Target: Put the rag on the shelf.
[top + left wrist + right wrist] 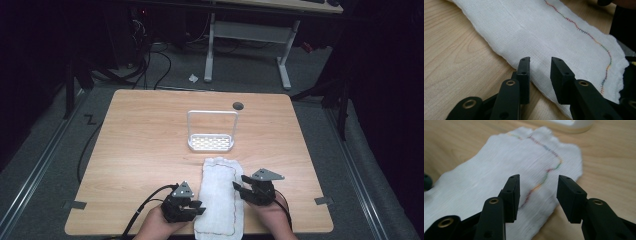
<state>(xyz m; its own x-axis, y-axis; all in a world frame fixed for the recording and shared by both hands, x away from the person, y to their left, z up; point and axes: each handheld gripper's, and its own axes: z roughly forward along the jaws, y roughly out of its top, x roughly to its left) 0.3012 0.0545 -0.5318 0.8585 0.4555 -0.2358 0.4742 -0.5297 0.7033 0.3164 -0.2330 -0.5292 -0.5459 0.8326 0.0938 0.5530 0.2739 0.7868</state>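
Both grippers' parted jaws flank white cloth (218,195), left (199,209), right (238,186).

Open right tongs (537,191) hover over the white cloth's (486,180) stitched edge.

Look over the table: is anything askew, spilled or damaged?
Nothing stands out. The cloth lies flat but slightly slanted, its near end overhanging the table edge. The rack stands upright behind it. No spills or damage show.

No readable text, label, brand or number shows on anything in these views.
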